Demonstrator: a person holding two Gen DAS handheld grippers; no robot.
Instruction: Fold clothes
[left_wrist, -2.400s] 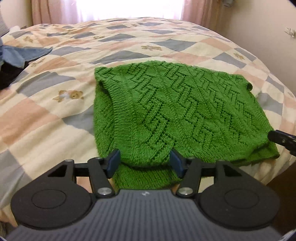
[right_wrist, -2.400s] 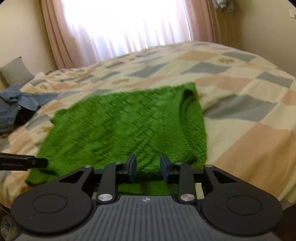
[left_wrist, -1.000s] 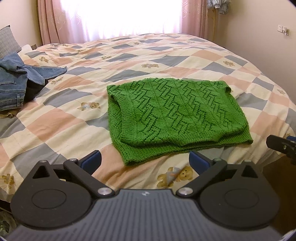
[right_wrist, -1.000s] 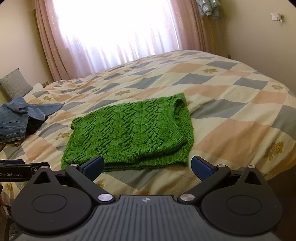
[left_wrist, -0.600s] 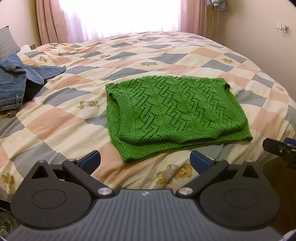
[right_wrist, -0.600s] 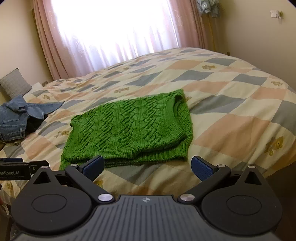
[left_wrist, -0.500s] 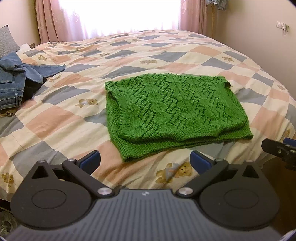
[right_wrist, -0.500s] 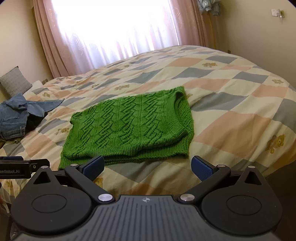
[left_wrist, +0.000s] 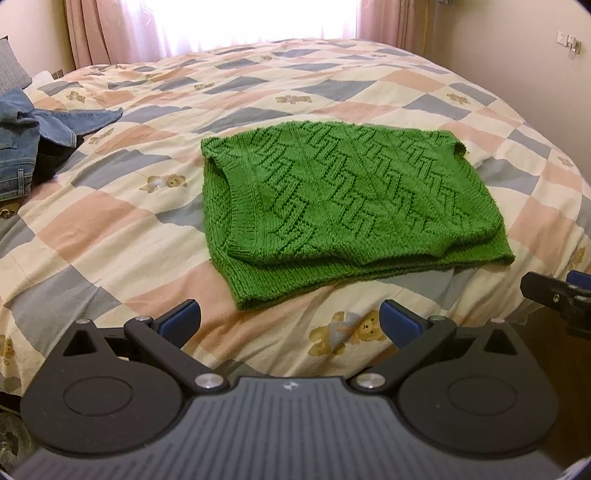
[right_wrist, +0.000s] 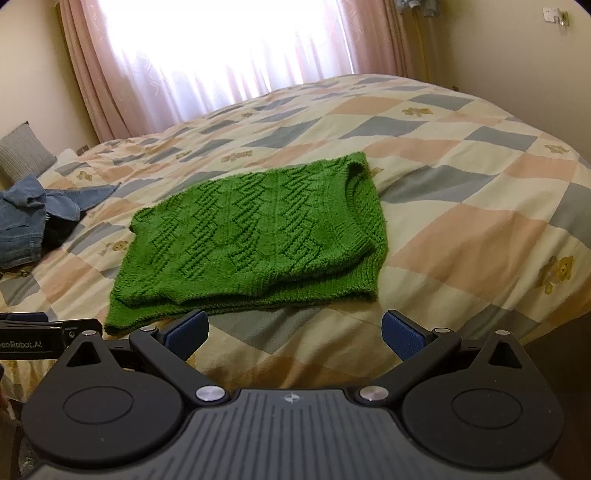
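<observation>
A green knitted sweater (left_wrist: 343, 206) lies folded in half on the patchwork bed, its top layer short of the lower hem; it also shows in the right wrist view (right_wrist: 255, 240). My left gripper (left_wrist: 290, 321) is open and empty, held just short of the sweater's near hem. My right gripper (right_wrist: 293, 332) is open and empty, also just short of the near hem. The right gripper's tip shows at the right edge of the left wrist view (left_wrist: 557, 299). The left gripper's side shows at the left edge of the right wrist view (right_wrist: 44, 332).
A checked quilt with teddy bears (left_wrist: 110, 221) covers the bed. Blue denim clothes (left_wrist: 26, 147) lie in a heap at the far left, also in the right wrist view (right_wrist: 33, 218). A grey pillow (right_wrist: 22, 155) and pink curtains (right_wrist: 229, 55) stand behind. The bed edge drops off at the near right.
Both grippers let go of the sweater's hem, opened wide and pulled back from it. Over the last half second they have barely moved.
</observation>
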